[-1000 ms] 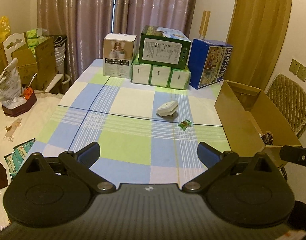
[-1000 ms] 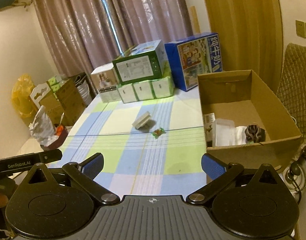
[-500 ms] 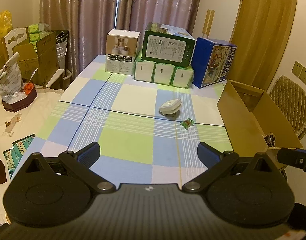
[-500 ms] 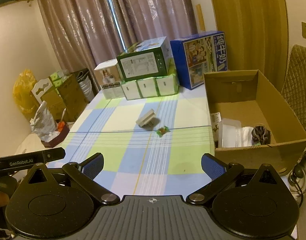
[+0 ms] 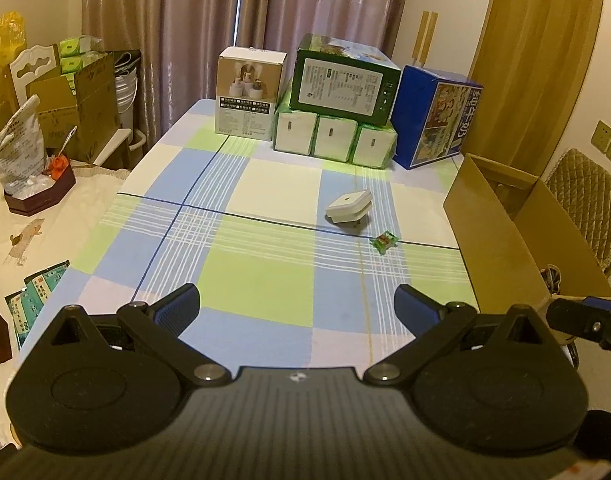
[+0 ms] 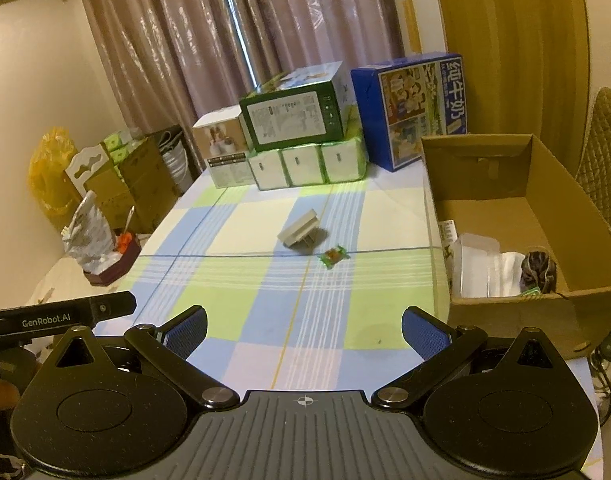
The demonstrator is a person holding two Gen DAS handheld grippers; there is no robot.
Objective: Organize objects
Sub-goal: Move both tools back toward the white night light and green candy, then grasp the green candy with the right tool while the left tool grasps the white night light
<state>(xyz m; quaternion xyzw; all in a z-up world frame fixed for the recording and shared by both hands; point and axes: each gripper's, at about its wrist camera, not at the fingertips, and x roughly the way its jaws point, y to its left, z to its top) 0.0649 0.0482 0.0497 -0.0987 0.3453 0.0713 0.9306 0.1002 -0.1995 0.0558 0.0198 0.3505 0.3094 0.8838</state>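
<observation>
Left tongs [image 5: 297,302] wide, empty | right tongs [image 6: 304,330] wide, empty; poised for pickup | white plug [image 5: 348,207] and candy [image 5: 384,241] mid-counter [image 5: 261,280]; cardboard box [image 6: 545,216] alongside, likely their destination

Two handheld grippers held side by side, empty.
Left gripper [image 5: 297,306] and right gripper [image 6: 304,330] both have jaws spread wide, blue-padded fingertips [image 6: 187,330] pointing forward.

A pastel blue, green and cream checked tablecloth [image 5: 265,288] carries a white adapter [image 5: 348,207], with a green-wrapped candy [image 5: 384,241] at its four o'clock and a brown cardboard box [image 6: 545,216] at three o'clock.
</observation>
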